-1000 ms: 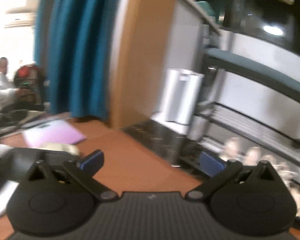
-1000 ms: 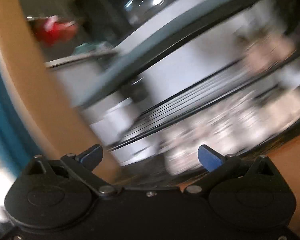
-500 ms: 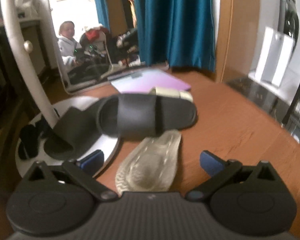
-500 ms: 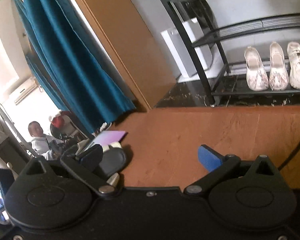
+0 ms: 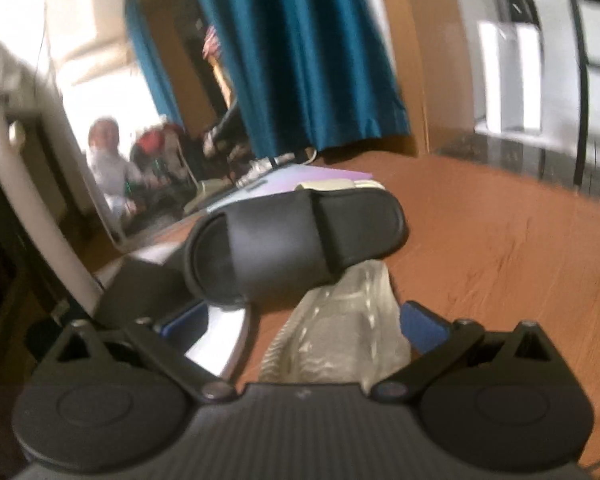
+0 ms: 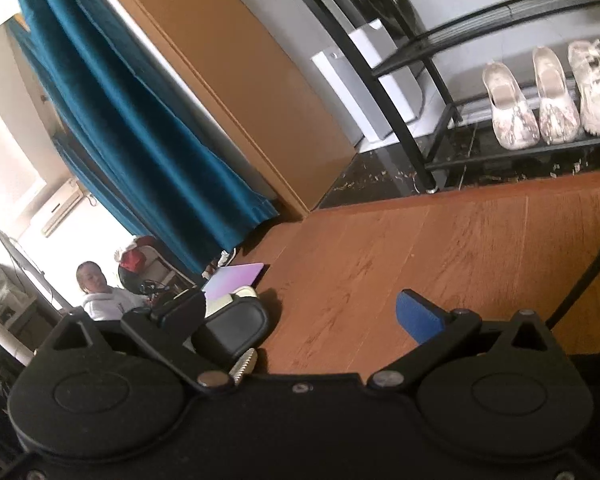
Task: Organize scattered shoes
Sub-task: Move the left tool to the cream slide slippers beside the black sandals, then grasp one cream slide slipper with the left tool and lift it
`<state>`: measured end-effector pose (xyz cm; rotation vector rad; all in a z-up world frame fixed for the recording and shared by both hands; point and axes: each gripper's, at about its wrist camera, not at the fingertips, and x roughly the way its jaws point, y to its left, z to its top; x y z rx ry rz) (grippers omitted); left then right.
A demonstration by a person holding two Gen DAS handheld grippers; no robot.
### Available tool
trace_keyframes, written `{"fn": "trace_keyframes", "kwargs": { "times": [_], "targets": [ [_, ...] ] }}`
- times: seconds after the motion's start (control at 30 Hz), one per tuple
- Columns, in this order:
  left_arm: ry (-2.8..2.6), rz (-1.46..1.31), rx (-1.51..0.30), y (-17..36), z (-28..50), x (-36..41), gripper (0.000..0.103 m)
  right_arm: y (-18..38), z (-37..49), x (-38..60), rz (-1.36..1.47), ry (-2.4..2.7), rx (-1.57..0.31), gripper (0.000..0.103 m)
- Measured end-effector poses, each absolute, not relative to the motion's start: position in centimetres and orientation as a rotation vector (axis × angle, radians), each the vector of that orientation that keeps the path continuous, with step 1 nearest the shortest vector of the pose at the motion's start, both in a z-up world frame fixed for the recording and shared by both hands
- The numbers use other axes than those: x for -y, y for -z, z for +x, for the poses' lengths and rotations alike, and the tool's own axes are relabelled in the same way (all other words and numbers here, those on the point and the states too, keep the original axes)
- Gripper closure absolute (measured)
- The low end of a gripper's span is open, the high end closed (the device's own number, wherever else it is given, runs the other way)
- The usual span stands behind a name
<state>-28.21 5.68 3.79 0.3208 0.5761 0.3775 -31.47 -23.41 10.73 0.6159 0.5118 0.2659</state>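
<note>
A black slide sandal [image 5: 296,244] lies on the wooden floor, its heel end over a round white stand base [image 5: 220,340]. A clear translucent shoe [image 5: 340,336] lies sole-up just in front of it. My left gripper [image 5: 302,322] is open, low over the clear shoe, whose near end sits between the fingers. The black sandal also shows in the right wrist view [image 6: 236,328]. My right gripper [image 6: 296,312] is open and empty above the floor. A black shoe rack [image 6: 440,128] holds pale shoes [image 6: 508,108] on its lowest shelf.
A purple flat board [image 5: 300,184] lies behind the sandal, by a teal curtain [image 5: 312,52]. A white pole [image 5: 32,208] rises from the stand base. A second black sandal [image 5: 140,292] lies on the base. A white box [image 6: 376,80] stands beside the rack. A person sits far left.
The left gripper has moved forward and down toward the clear shoe, which now lies between its fingers. The right gripper has tilted a little; its view of the rack is closer.
</note>
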Motion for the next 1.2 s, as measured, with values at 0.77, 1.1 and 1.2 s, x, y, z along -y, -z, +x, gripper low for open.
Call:
{"fn": "trace_keyframes", "kwargs": {
  "times": [0.77, 1.1, 1.2],
  "targets": [
    [-0.144, -0.028, -0.768, -6.9, -23.9, -4.3, 0.039, -10.2, -30.8, 24.9, 0.713, -0.263, -0.509, 0.0],
    [0.087, -0.26, -0.786, -11.0, -14.9, 8.0, 0.047, -11.5, -34.2, 38.8, 0.974, 0.071, -0.397, 0.0],
    [0.155, -0.285, -0.784, -12.9, -12.9, 13.7, 0.05, -11.4, -35.9, 43.6, 0.974, 0.187, -0.34, 0.0]
  ]
}}
